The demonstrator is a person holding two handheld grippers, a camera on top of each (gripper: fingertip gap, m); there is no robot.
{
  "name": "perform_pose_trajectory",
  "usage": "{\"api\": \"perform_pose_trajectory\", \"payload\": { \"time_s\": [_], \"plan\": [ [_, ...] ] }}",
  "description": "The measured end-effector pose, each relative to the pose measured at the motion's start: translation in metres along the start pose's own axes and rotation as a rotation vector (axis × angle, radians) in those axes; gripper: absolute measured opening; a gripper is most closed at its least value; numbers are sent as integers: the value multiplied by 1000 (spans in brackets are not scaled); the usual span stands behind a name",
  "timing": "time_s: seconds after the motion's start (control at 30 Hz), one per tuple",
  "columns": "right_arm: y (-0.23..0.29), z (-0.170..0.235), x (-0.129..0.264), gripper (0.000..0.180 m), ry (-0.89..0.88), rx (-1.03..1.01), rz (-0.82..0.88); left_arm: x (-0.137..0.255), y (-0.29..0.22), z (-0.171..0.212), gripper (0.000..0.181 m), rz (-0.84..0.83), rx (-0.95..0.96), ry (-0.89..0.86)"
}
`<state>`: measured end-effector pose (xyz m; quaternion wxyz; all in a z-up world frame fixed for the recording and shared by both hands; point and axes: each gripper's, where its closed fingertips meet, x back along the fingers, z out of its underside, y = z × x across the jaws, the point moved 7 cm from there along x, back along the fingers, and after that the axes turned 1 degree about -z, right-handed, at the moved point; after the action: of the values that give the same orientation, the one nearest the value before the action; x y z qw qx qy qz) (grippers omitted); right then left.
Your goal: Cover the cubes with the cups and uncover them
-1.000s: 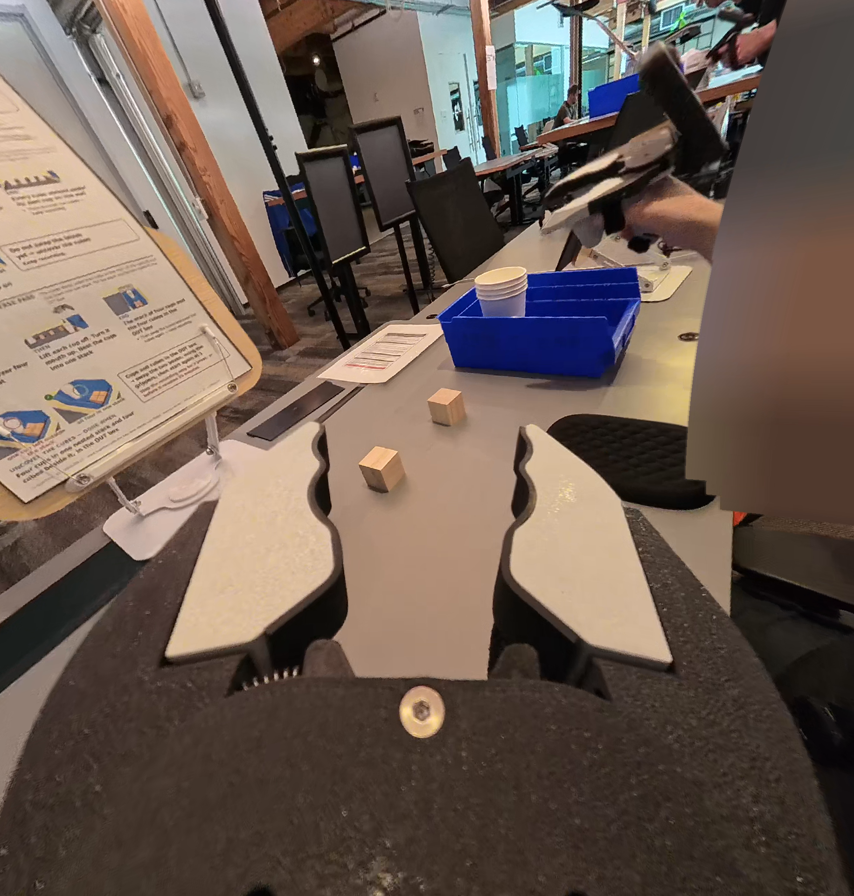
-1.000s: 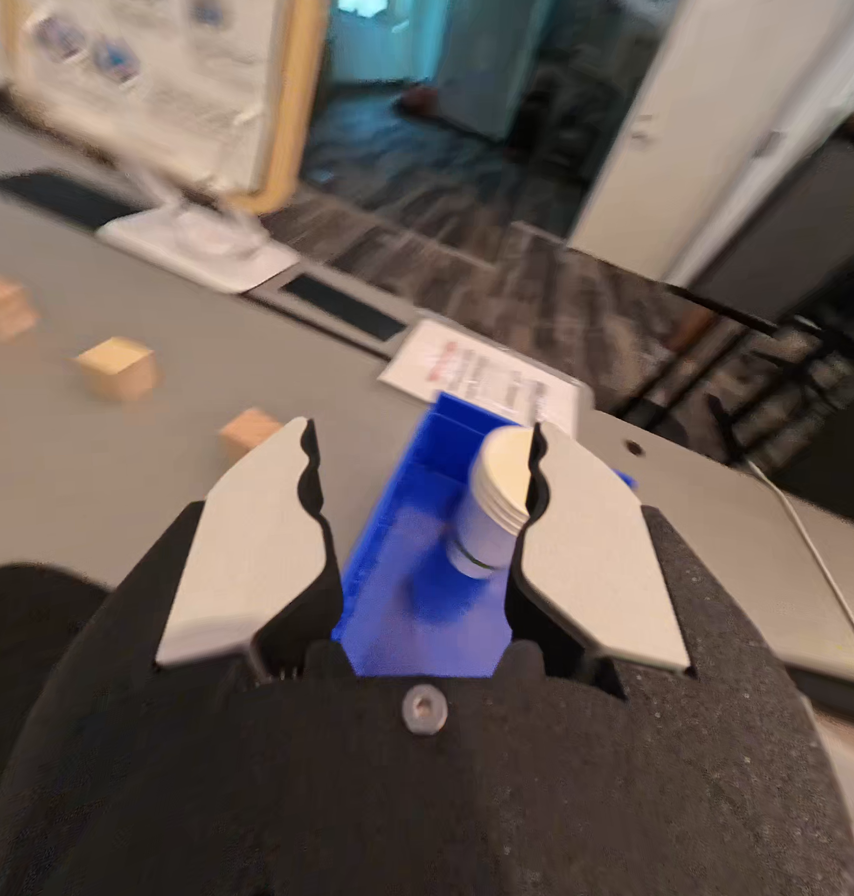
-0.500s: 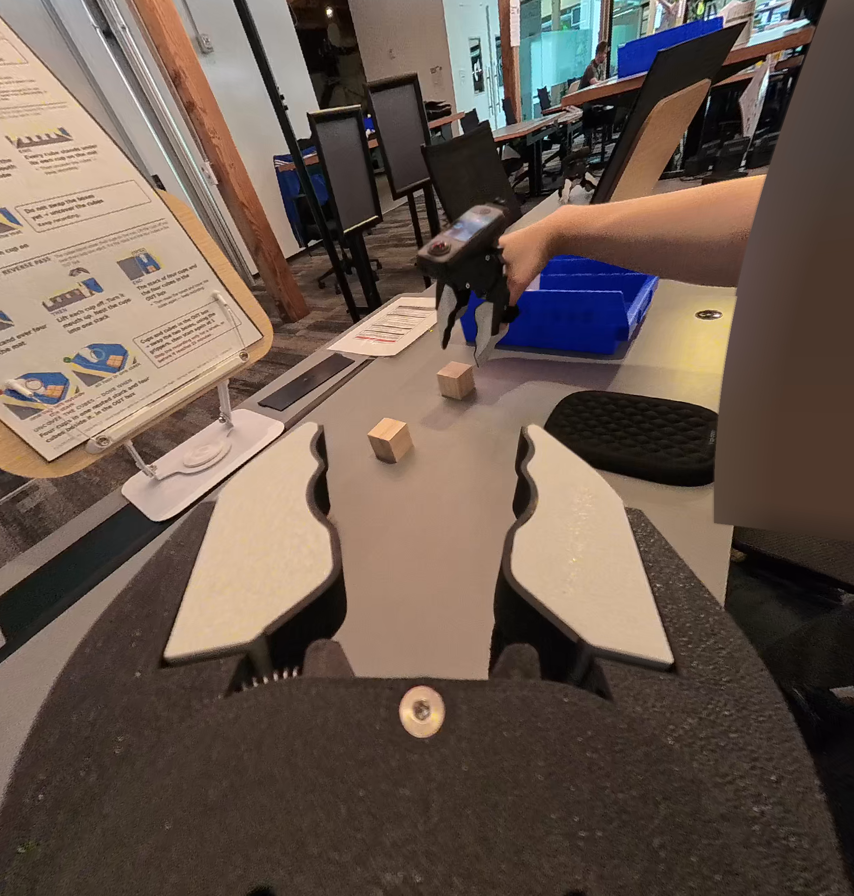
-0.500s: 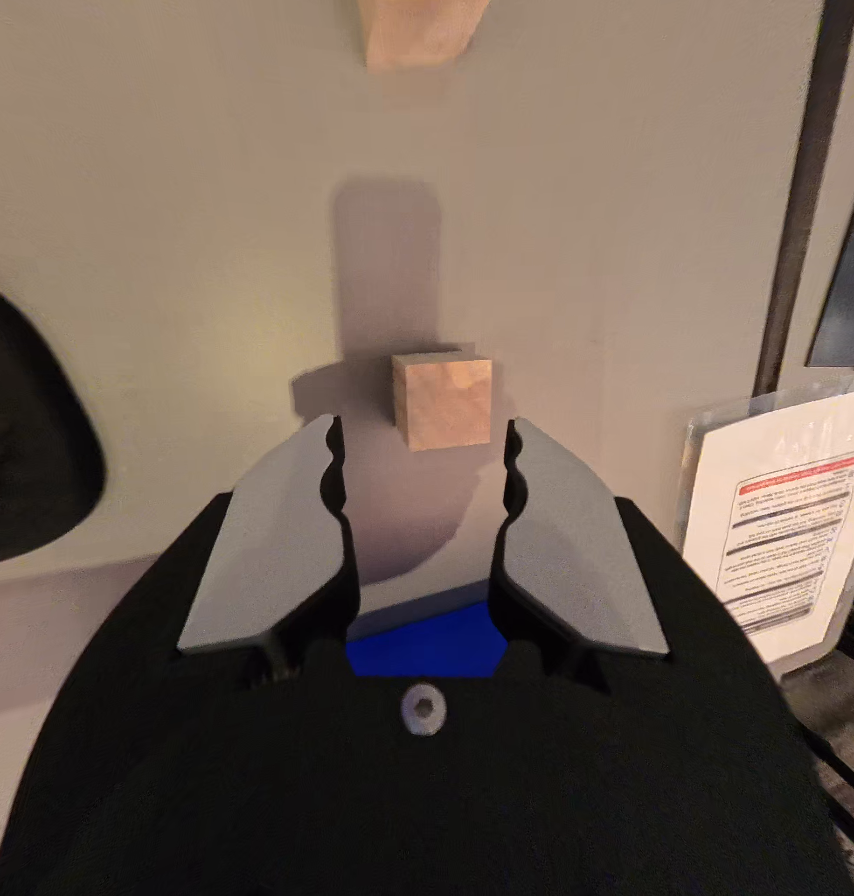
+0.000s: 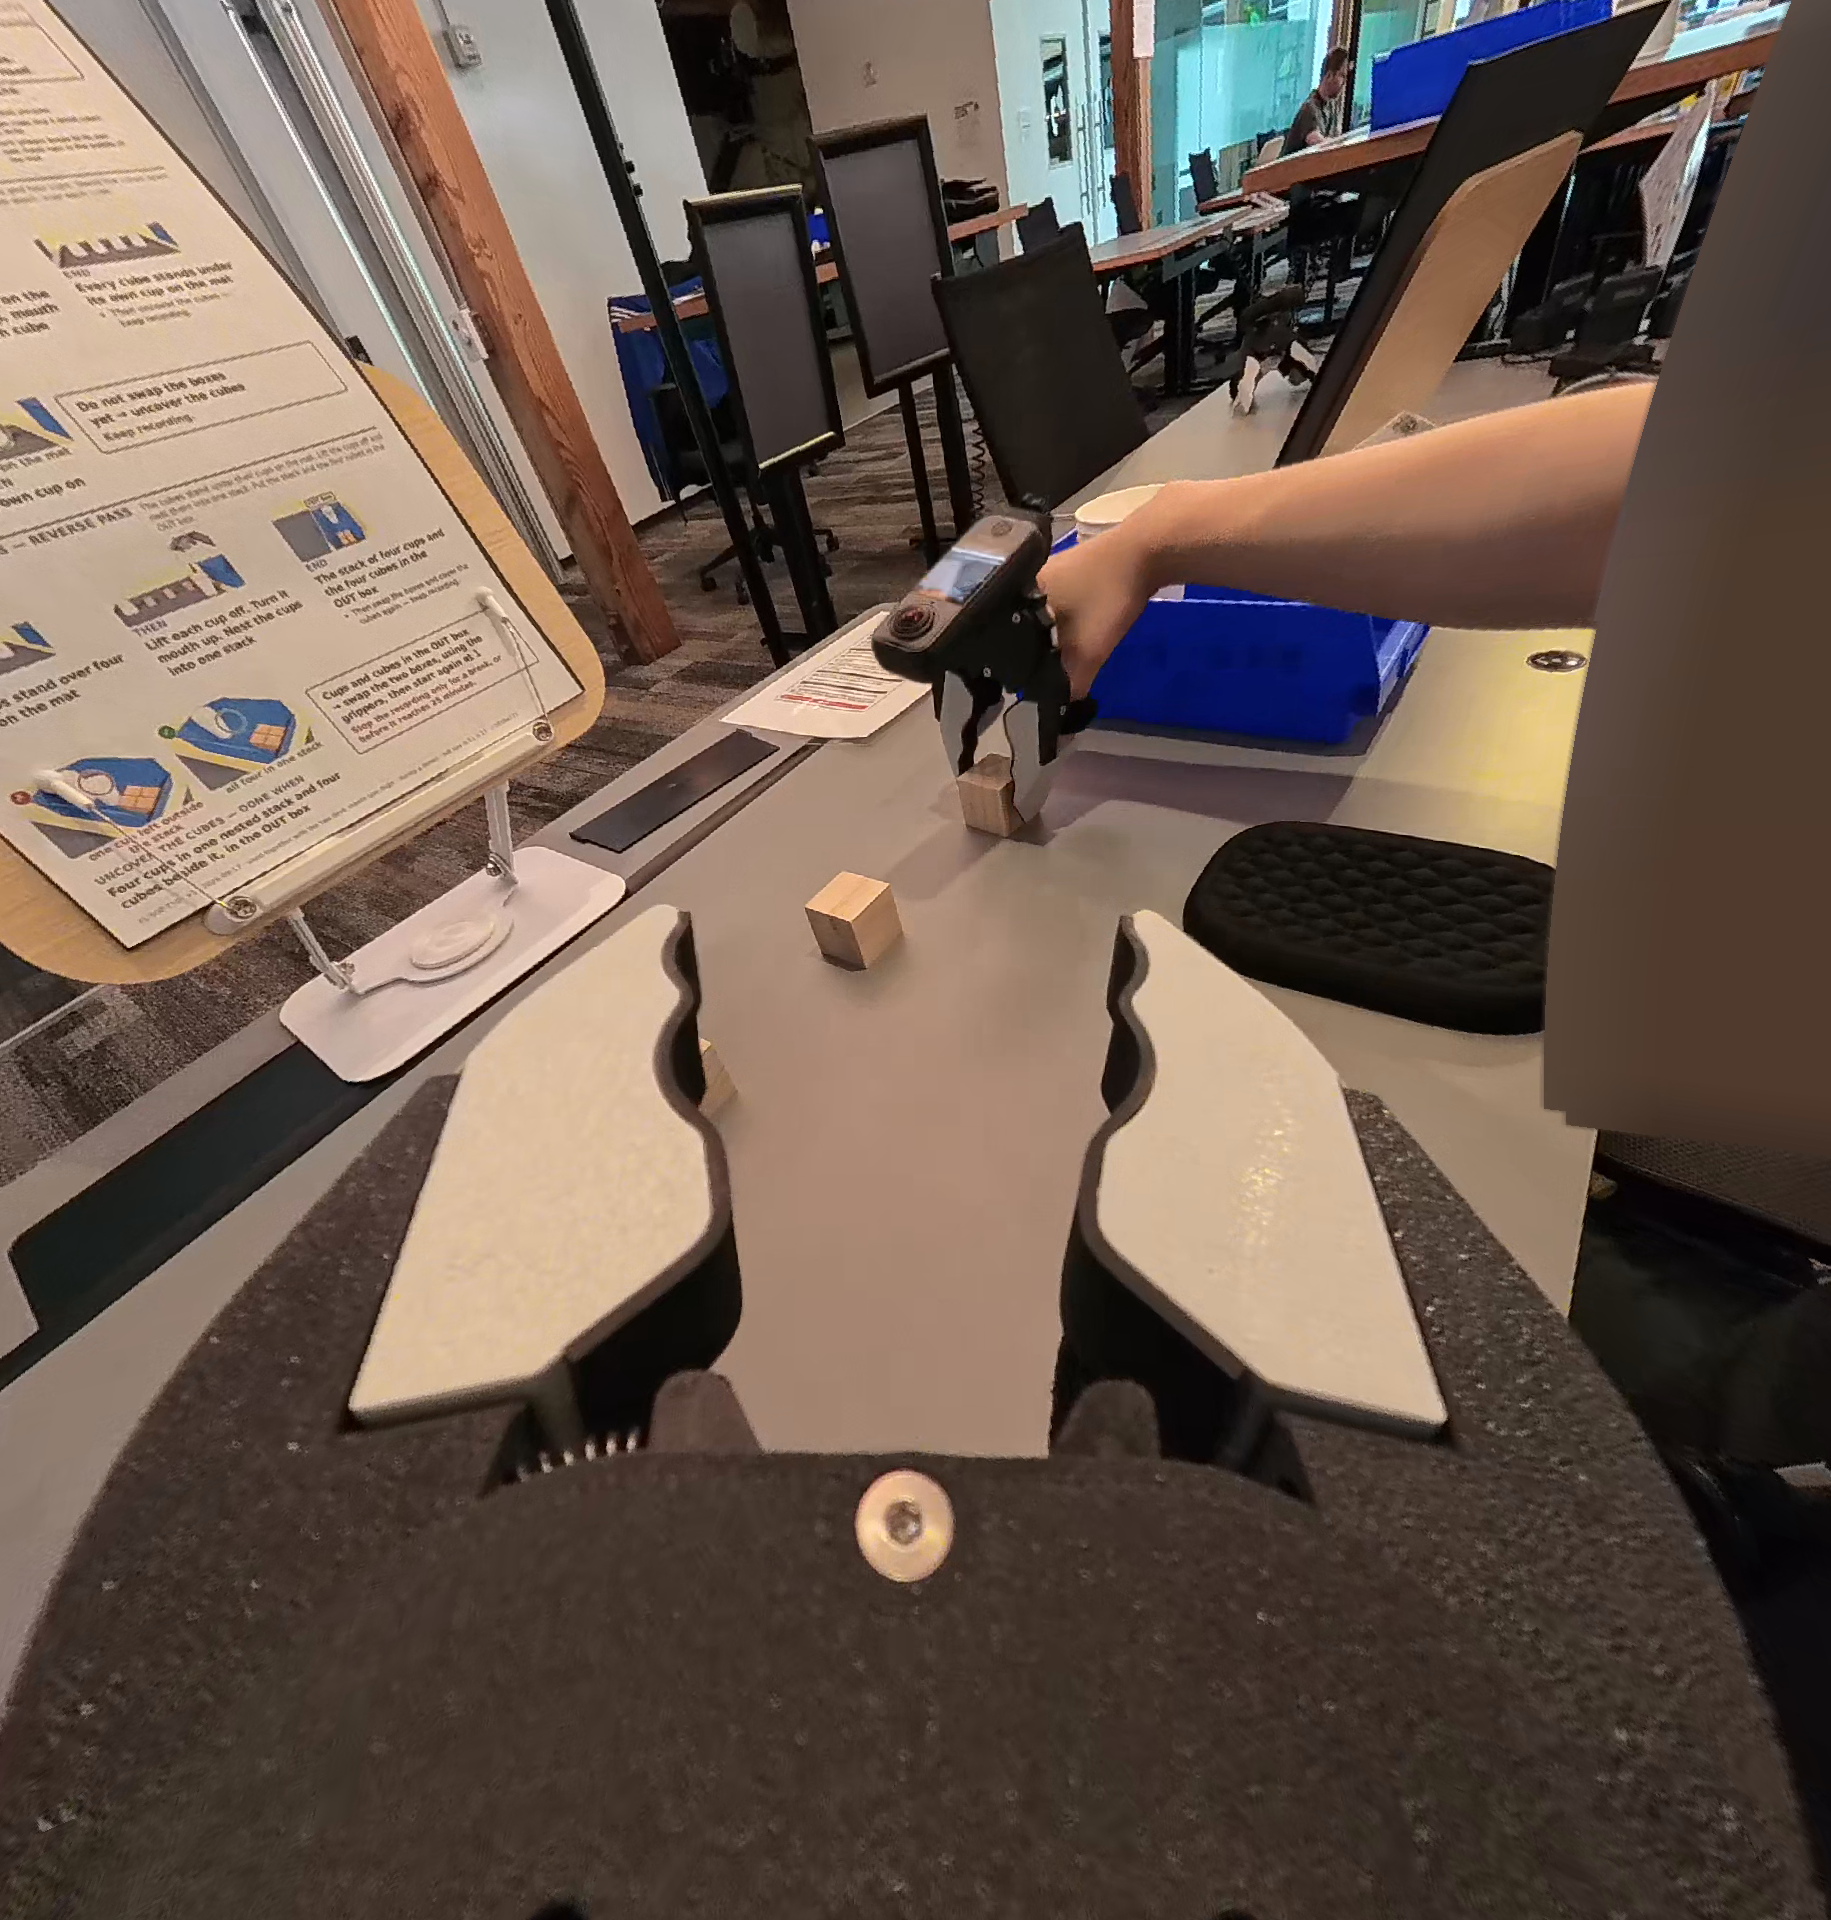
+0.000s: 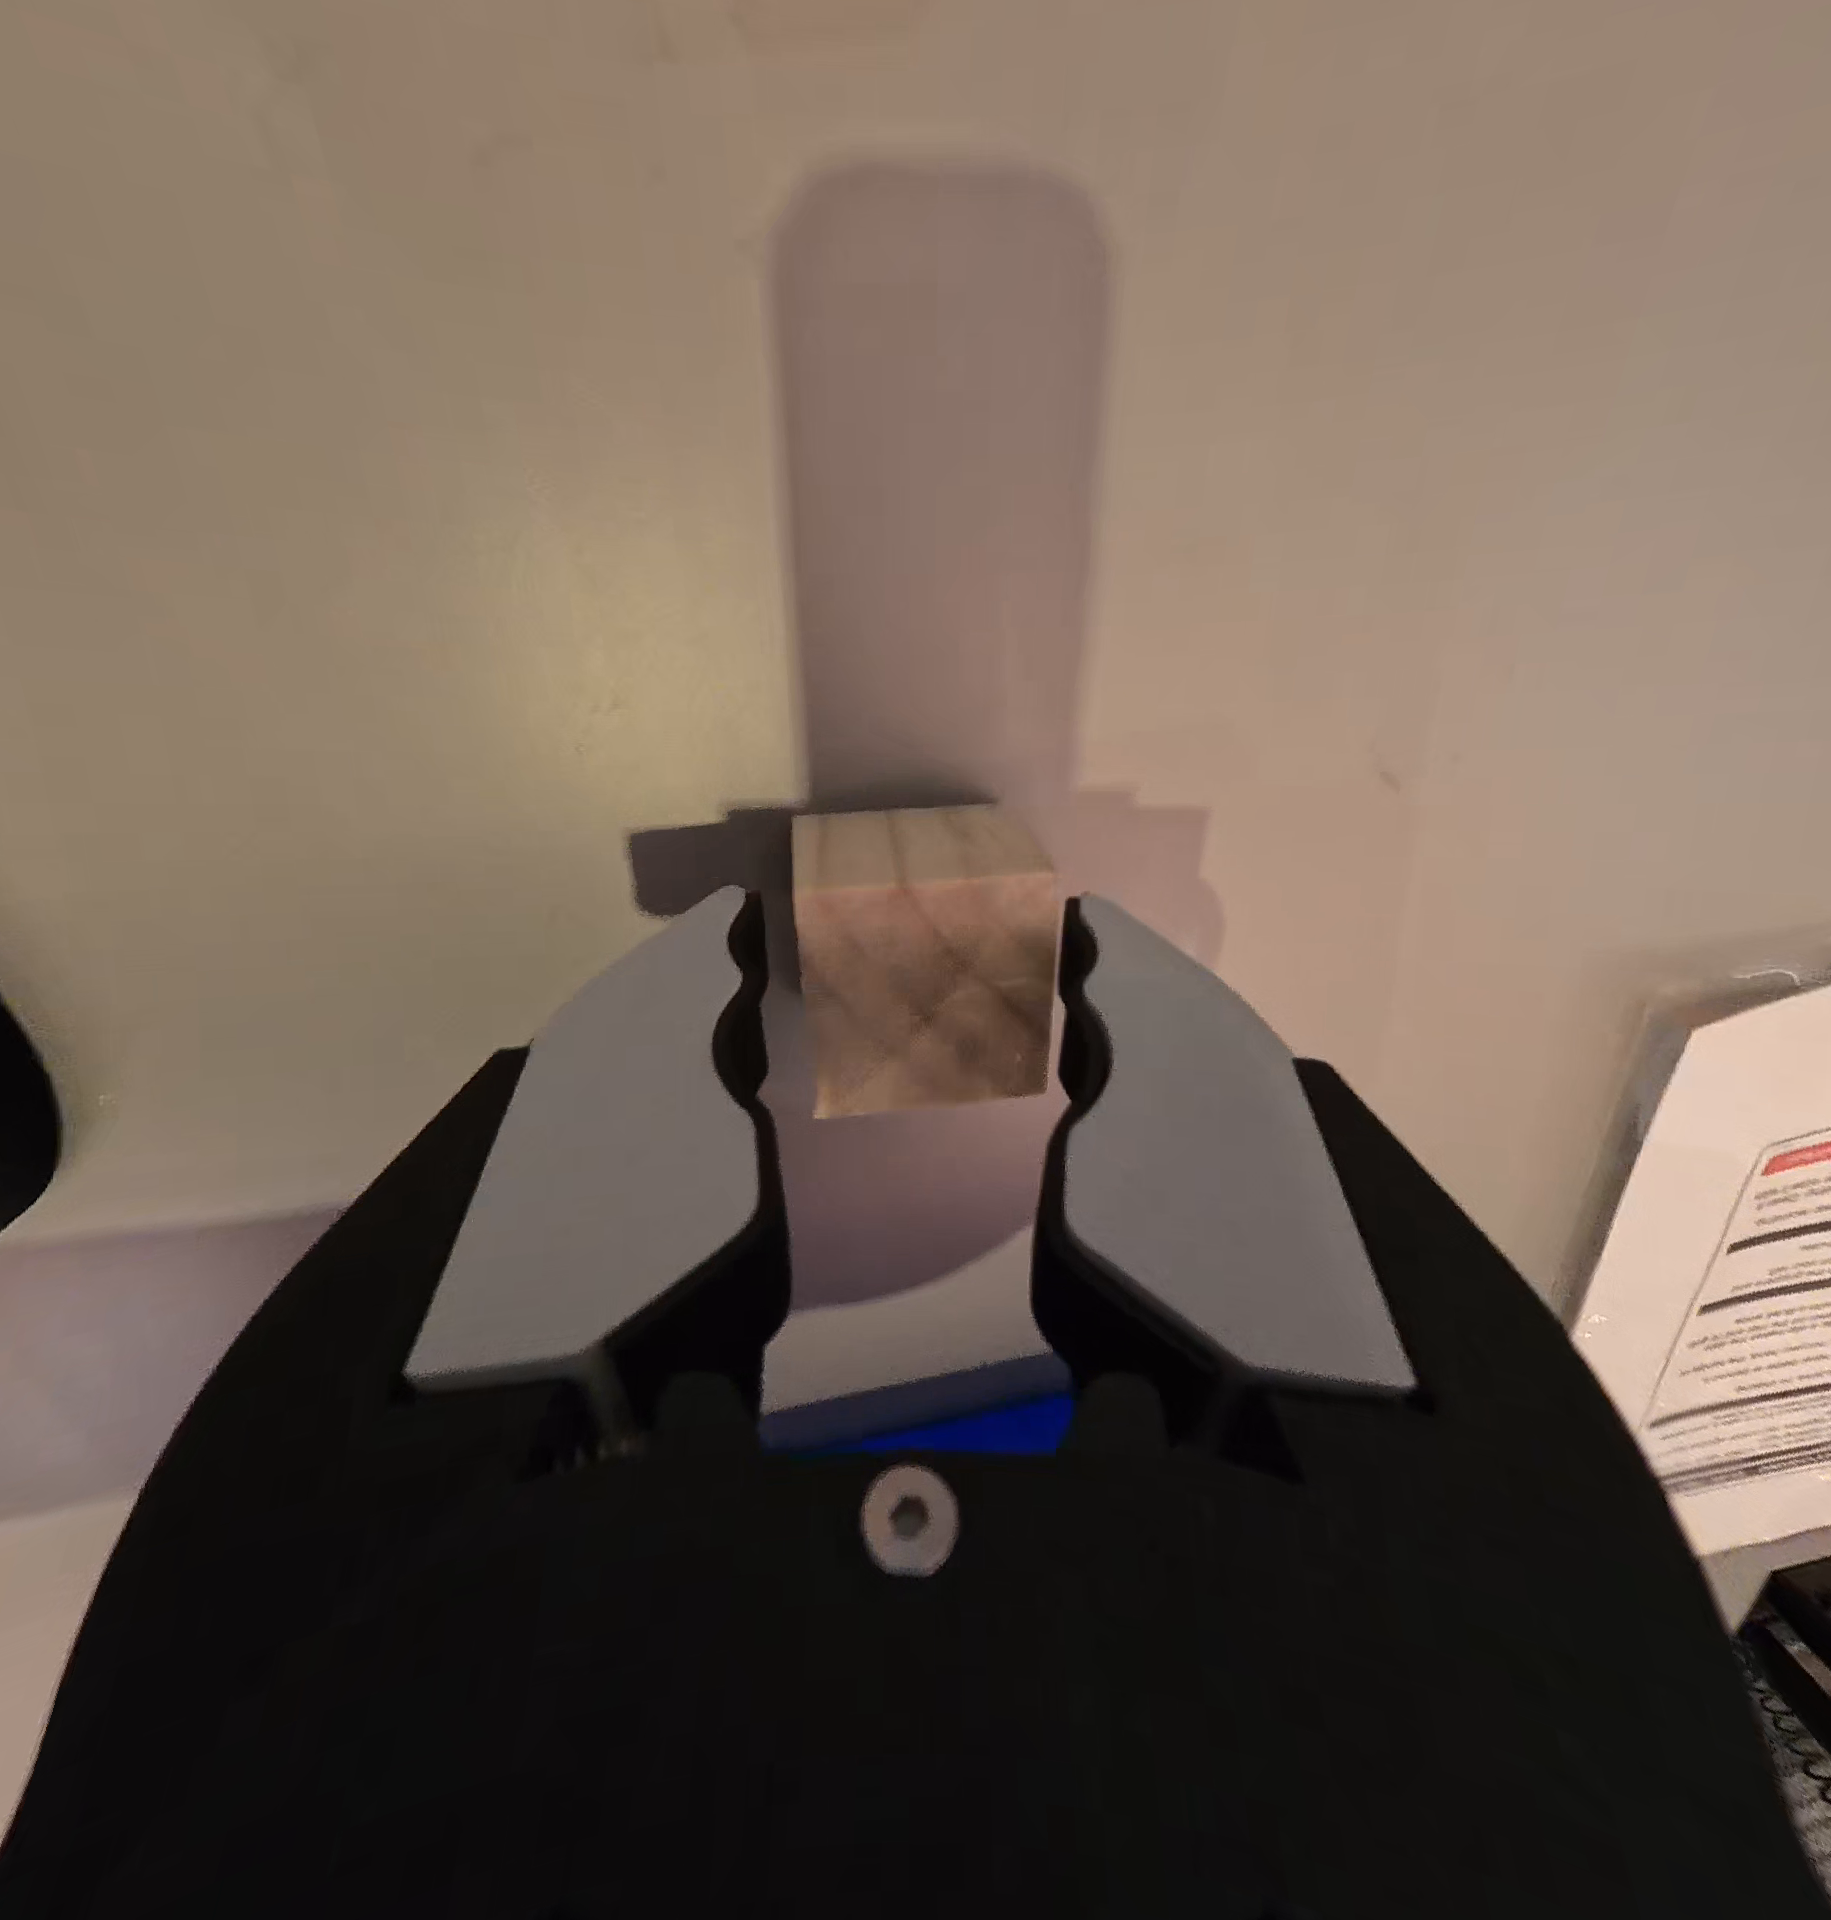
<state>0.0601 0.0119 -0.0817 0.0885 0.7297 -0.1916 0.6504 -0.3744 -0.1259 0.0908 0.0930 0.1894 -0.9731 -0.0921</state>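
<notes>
On the left I see my left tool (image 5: 900, 987) wide open and empty above the grey surface (image 5: 921, 1195). A wooden cube (image 5: 854, 920) lies ahead. Farther right, my right tool (image 6: 906, 935) straddles another cube (image 6: 926, 987), its jaws apart, not yet gripping.

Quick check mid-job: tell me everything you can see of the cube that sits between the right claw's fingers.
The cube is pale wood with visible grain and crisp edges, resting flat on the grey table, in shadow. The right claw points down at it, open, one finger on each side with a slim gap on both, so not gripped. In the left wrist view it is the farthest cube, just before the blue bin.
</notes>
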Motion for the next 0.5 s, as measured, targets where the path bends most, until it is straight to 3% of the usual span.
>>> {"api": "perform_pose_trajectory", "payload": {
  "time_s": [0.1,0.37,0.5],
  "plan": [
    [-2,1,-3,45,8,-3,7,1,-1,-1,75,-2,-4,3],
    [3,3,0,45,28,3,16,0,-2,-2,75,6,-7,-3],
    [19,-1,30,45,-17,1,66,-2,-3,-1,75,30,-8,-9]
  ]
}}
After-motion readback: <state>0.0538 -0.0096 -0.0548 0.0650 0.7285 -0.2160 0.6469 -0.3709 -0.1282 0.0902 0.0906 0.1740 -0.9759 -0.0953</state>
